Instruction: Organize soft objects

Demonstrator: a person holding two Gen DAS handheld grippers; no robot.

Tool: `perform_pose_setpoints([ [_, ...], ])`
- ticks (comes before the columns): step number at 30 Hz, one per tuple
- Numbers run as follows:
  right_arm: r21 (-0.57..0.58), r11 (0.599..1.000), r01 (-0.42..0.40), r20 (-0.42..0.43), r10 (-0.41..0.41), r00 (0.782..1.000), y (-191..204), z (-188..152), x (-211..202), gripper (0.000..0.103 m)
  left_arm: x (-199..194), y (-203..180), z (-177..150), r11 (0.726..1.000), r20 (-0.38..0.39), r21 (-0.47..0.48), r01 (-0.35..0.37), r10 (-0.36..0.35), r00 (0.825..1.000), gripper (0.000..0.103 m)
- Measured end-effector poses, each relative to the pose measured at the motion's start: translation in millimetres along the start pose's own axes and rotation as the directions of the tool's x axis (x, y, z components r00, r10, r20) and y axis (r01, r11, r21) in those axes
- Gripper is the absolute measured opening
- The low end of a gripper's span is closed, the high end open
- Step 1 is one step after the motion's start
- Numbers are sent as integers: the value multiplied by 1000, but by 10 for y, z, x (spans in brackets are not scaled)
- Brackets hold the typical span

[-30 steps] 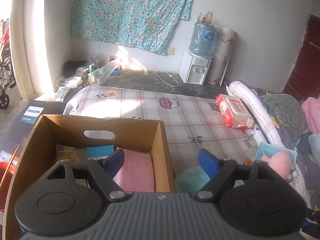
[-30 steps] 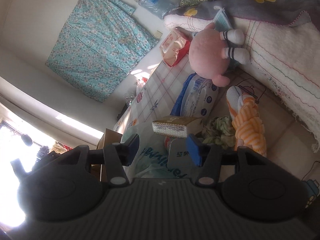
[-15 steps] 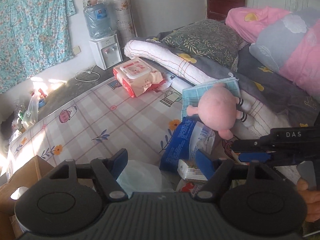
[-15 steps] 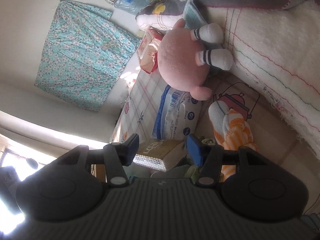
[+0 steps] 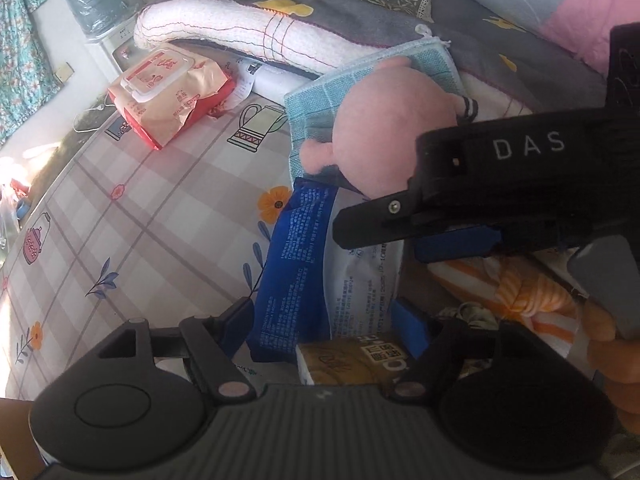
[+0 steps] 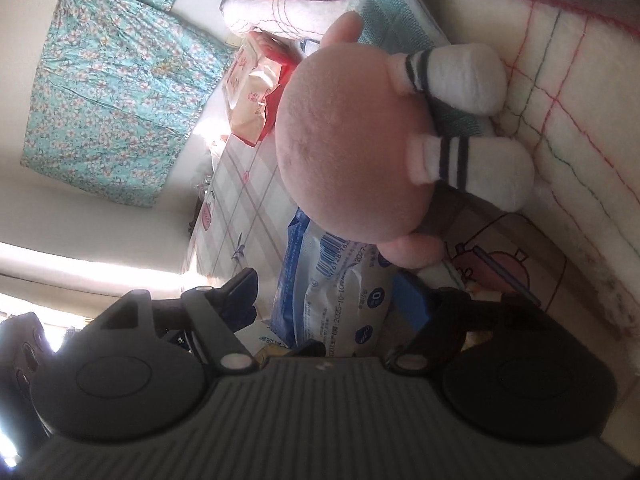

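Note:
A pink plush toy [image 5: 384, 136] with white striped feet lies on the bed against a teal cloth [image 5: 320, 100]; it also shows in the right wrist view [image 6: 352, 148]. A blue-and-white soft pack [image 5: 316, 264] lies just below it. My left gripper [image 5: 328, 320] is open, its fingers either side of the pack's near end and a brown box [image 5: 356, 360]. My right gripper [image 6: 332, 292] is open around the same pack [image 6: 336, 292], just short of the plush. An orange striped toy [image 5: 516, 288] lies at the right.
A red-and-tan wipes pack [image 5: 168, 96] lies on the checked sheet [image 5: 140, 220]. A rolled white blanket [image 5: 248, 36], grey quilt and pillows bank up behind the plush. A water dispenser [image 5: 96, 0] stands by the wall.
The left gripper has swung from the cardboard box over to the pile by the plush. The right gripper has moved in closer to the plush and the blue-and-white pack. Both stay open.

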State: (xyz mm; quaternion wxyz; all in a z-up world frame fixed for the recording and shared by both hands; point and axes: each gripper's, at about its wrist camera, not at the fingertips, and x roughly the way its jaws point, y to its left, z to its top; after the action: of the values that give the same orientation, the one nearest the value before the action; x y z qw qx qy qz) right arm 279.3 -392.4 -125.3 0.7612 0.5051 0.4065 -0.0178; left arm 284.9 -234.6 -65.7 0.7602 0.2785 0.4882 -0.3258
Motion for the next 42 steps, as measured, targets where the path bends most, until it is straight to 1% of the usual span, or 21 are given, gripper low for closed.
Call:
perform_pose_setpoints([
  [2, -2, 1000, 6, -19, -6, 1000, 69, 27, 83, 82, 72, -59, 24, 1000, -21, 23, 1, 0, 1000, 78],
  [4, 6, 1000, -7, -32, 7, 999, 103, 61, 160, 86, 169, -124, 55, 999, -49, 44, -16, 19, 999, 80],
  [6, 22, 999, -33, -43, 33, 999, 109, 64, 209, 88, 225, -169, 82, 997, -53, 62, -43, 47, 997, 81],
  [9, 47, 996, -79, -44, 81, 996, 76, 80, 253, 89, 298, -185, 113, 996, -61, 65, -54, 58, 996, 83],
  [10, 57, 993, -100, -44, 103, 994, -25, 96, 200, 89, 325, -187, 121, 996, -66, 67, -63, 67, 996, 83],
  [13, 90, 985, -149, -32, 153, 988, -102, 134, 204, 89, 413, -176, 144, 994, -82, 75, -78, 84, 993, 86],
  [15, 112, 978, -177, -21, 181, 983, -156, 150, 194, 88, 430, -132, 159, 996, -85, 51, -69, 73, 994, 84],
  [17, 126, 972, -197, -13, 200, 980, -195, 159, 194, 88, 397, -70, 167, 998, -74, 25, -57, 59, 996, 76],
  [20, 142, 965, -222, 2, 224, 975, -242, 156, 185, 88, 347, 73, 157, 999, -65, -36, -14, 11, 998, 69],
  [22, 152, 960, -235, 12, 236, 972, -266, 148, 176, 88, 314, 179, 152, 997, -58, -82, -3, -2, 998, 65],
  [26, 165, 950, -263, 29, 262, 965, -307, 128, 115, 89, 210, 405, 157, 984, -38, -178, 17, -25, 999, 64],
  [30, 199, 930, -308, 49, 304, 951, -338, 101, 76, 89, -48, 545, 166, 962, 1, -266, 59, -61, 998, 64],
  [34, 200, 913, -356, 78, 347, 935, -303, 81, 20, 89, -371, 651, 116, 922, 83, -364, 136, -113, 990, 64],
  [37, 195, 896, -398, 88, 389, 917, -236, 64, -12, 89, -586, 635, 44, 888, 154, -408, 212, -162, 975, 64],
  [40, 178, 882, -436, 112, 422, 900, -173, 36, -91, 89, -750, 548, -21, 859, 210, -420, 292, -221, 952, 64],
  [42, 163, 869, -467, 138, 448, 883, -151, 16, -172, 89, -840, 463, -61, 835, 241, -431, 341, -258, 936, 64],
])
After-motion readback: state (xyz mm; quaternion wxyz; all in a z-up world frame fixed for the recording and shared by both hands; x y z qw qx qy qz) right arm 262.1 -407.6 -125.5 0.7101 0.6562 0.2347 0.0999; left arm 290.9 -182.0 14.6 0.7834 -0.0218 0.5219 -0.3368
